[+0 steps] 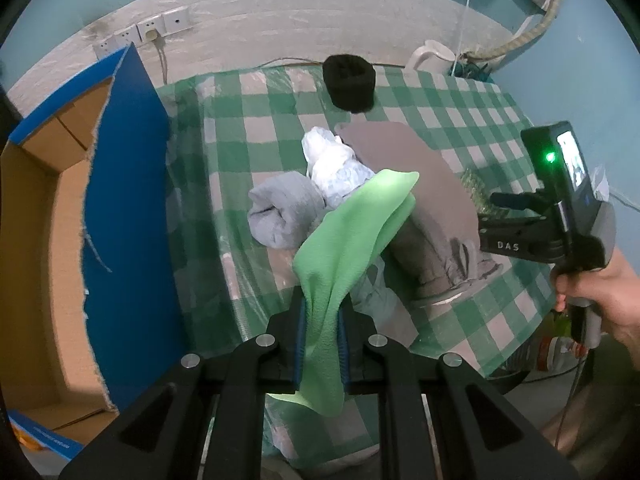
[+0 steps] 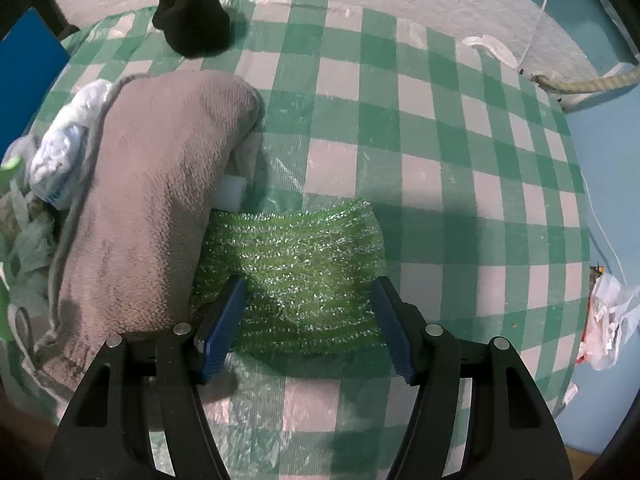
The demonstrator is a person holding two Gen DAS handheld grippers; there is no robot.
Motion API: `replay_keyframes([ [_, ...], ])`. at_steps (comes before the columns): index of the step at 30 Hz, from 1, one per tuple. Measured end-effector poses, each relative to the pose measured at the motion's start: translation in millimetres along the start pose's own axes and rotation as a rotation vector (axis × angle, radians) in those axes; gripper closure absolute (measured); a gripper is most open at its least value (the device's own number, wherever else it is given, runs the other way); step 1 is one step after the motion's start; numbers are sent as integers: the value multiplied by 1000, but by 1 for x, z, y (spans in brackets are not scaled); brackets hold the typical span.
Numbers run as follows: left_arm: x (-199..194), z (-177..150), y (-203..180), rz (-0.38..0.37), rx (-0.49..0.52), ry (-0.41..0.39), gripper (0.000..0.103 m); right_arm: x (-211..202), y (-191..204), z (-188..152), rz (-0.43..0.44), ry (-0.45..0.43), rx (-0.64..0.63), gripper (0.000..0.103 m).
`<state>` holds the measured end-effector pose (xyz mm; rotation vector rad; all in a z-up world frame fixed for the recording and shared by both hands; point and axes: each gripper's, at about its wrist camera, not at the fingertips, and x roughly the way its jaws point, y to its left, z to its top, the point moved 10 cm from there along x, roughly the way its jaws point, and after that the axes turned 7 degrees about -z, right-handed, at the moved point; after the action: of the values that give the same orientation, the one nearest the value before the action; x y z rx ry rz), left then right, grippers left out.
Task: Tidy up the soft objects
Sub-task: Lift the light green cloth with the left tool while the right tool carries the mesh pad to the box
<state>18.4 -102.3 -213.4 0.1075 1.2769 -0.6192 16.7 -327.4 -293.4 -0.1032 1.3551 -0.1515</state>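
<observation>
1. The left gripper (image 1: 322, 336) is clamped tight on a light green cloth (image 1: 352, 240); the cloth hangs from between its blue pads, lifted off the table.
2. The right gripper (image 2: 308, 320) stands wide open and holds nothing, one pad on either side of a sparkly green scrub pad (image 2: 296, 264) lying flat on the checked tablecloth (image 2: 440, 140). Whether the pads touch it, I cannot tell.
3. Just left of the scrub pad lies a big brownish-grey towel (image 2: 152, 200), overlapping its edge.
4. Beyond the towel sit a white plastic bag (image 1: 332, 160) and a rolled grey cloth (image 1: 280, 212), bunched together mid-table.
5. At the far end, well apart from the pile, stands a black knitted hat (image 1: 350, 80).
6. An open cardboard box (image 1: 60, 200) with blue outer faces waits just beside the table on the left.
7. The step in hand looks like carrying the green cloth to the box. Next, the left arm likely needs to swing over the opening and release; the right could close on the scrub pad.
</observation>
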Motion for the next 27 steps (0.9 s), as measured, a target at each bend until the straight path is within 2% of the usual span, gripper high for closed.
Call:
replay_keyframes([
  [4, -5, 1, 1, 0, -3, -12, 89, 1, -1, 0, 15, -8, 4, 39],
  [5, -6, 0, 1, 1, -2, -13, 89, 1, -1, 0, 21, -11, 4, 41],
  [7, -5, 1, 2, 4, -3, -12, 89, -1, 3, -1, 42, -19, -15, 58],
  [9, -6, 0, 2, 7, -3, -13, 89, -5, 13, -3, 57, -20, -40, 79],
  [11, -7, 0, 3, 10, -3, -14, 89, -7, 20, -5, 55, -23, -65, 91],
  [12, -8, 0, 3, 11, -2, -16, 89, -7, 22, -5, 52, -21, -70, 93],
  [19, -19, 4, 3, 15, 1, -46, 89, -21, 11, 0, 46, -35, -32, 95],
  [27, -34, 8, 1, 20, 15, -85, 89, -67, 12, 8, 34, -114, 3, 95],
])
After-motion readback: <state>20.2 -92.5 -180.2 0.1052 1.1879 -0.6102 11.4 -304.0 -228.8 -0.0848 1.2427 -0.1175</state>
